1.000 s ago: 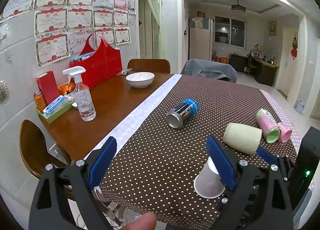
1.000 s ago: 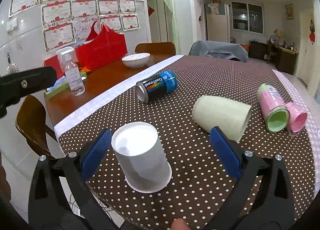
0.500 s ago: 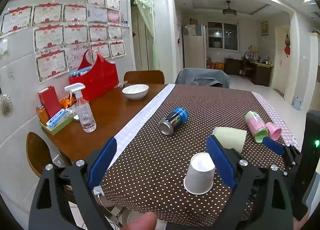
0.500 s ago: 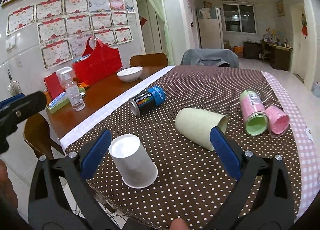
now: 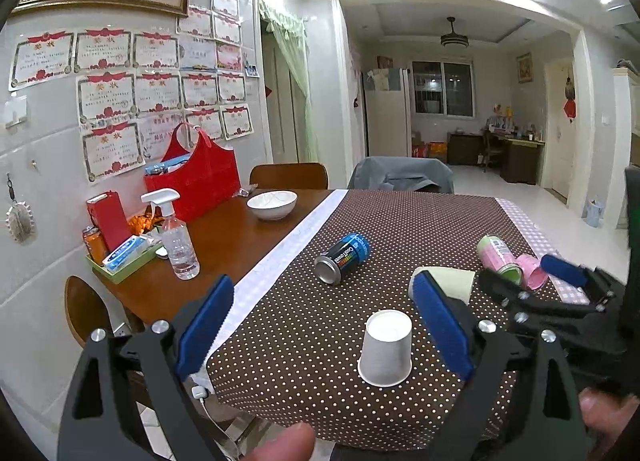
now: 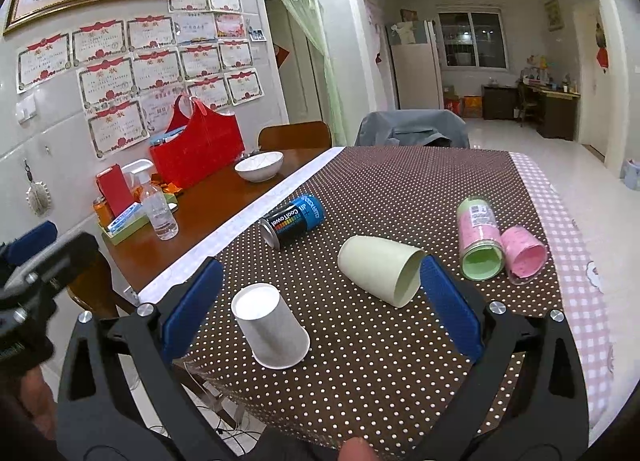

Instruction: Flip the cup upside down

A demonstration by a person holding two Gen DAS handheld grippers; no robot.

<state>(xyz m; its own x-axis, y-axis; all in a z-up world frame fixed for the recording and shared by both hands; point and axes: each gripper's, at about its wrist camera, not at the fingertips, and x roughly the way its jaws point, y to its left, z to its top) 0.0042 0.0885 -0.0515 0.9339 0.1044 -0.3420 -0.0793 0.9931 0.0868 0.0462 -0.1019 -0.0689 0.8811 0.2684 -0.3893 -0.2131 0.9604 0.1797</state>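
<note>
A white paper cup [image 5: 386, 348] stands upside down, rim on the brown dotted tablecloth [image 5: 400, 229], near the table's front edge; it also shows in the right wrist view [image 6: 270, 327]. My left gripper [image 5: 322, 325] is open and empty, held back above the front edge, with the cup just inside its right finger. My right gripper [image 6: 320, 309] is open and empty, with the cup near its left finger. The right gripper also shows at the right of the left wrist view [image 5: 560, 285].
A cream cup [image 6: 380, 271] lies on its side behind the paper cup. A blue can [image 6: 292, 219], a pink-green can [image 6: 480, 239] and a pink cup [image 6: 524, 255] lie further back. A spray bottle [image 5: 176, 241], white bowl [image 5: 272, 205] and red bag [image 5: 196, 177] stand on bare wood at left.
Both grippers have pulled back and risen from the table; the paper cup, upside down throughout, looks smaller and further off. Both stay open.
</note>
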